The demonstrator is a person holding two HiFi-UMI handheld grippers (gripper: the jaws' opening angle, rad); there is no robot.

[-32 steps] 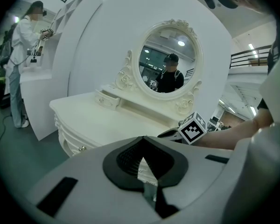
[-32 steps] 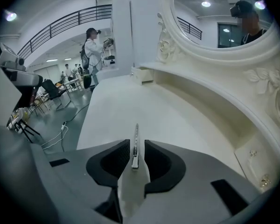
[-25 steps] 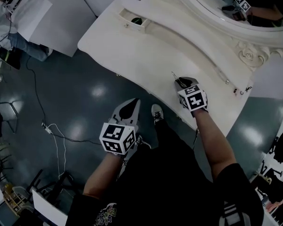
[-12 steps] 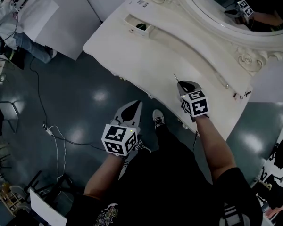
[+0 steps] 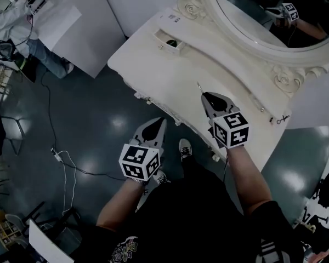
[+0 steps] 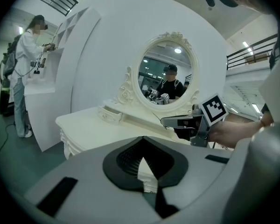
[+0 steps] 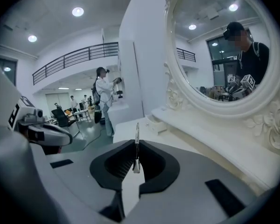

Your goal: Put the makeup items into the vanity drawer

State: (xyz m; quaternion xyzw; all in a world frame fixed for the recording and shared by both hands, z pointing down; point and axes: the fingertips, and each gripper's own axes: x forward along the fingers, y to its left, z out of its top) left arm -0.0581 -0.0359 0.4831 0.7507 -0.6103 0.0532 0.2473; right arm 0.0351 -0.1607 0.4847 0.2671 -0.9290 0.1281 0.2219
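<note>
My right gripper hangs over the front part of the white vanity top, shut on a thin metal makeup tool that sticks out past its jaws. In the right gripper view the tool stands upright between the pads. A small drawer on the vanity's back shelf stands open with a dark item inside; it also shows ahead in the right gripper view. My left gripper is shut and empty, held over the floor in front of the vanity edge.
An oval mirror with a carved frame rises behind the vanity top. A person works at a white counter on the far left. Cables lie on the dark floor. My own legs and shoes are below the grippers.
The vanity has drifted right and nearer in the head view. My right gripper, still holding the tool, sits slightly further in over the top. The left gripper stays shut.
</note>
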